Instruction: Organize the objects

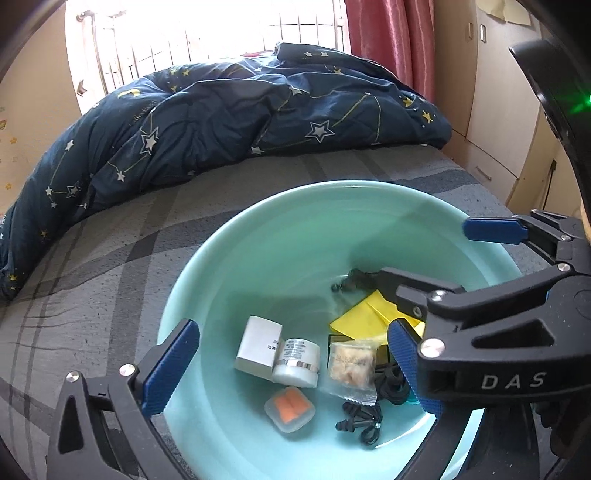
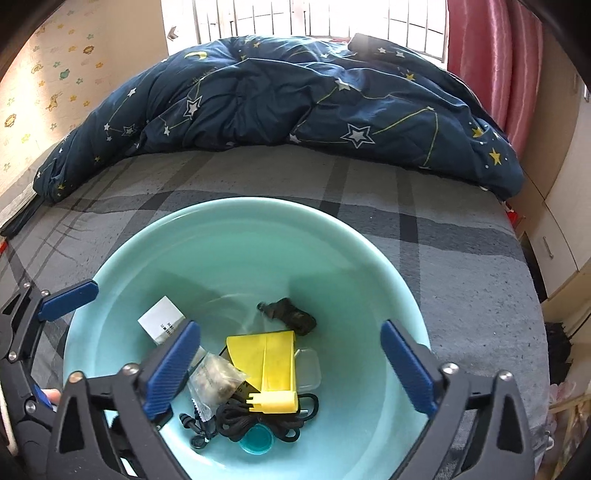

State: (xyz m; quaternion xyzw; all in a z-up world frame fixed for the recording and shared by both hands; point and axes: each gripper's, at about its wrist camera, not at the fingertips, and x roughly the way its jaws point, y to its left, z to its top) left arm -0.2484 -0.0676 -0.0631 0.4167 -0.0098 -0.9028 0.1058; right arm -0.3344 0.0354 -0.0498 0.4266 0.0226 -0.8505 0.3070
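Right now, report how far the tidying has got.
Done: small items sit gathered in the round turquoise plastic basin, among them a white cardboard box and yellow folded paper. In hand: nothing; both tools stand open. Left: no loose items visible on the grey plaid bedsheet.

**Bedroom backdrop, sunlit**

A navy star-print duvet [image 2: 280,99] lies bunched across the far side of the grey plaid bedsheet [image 2: 424,236]. Bright barred window [image 2: 314,18] behind, pink curtain [image 2: 495,55] at right, cartoon-patterned wallpaper [image 2: 55,85] left, pale cupboards [image 1: 491,92] beyond.
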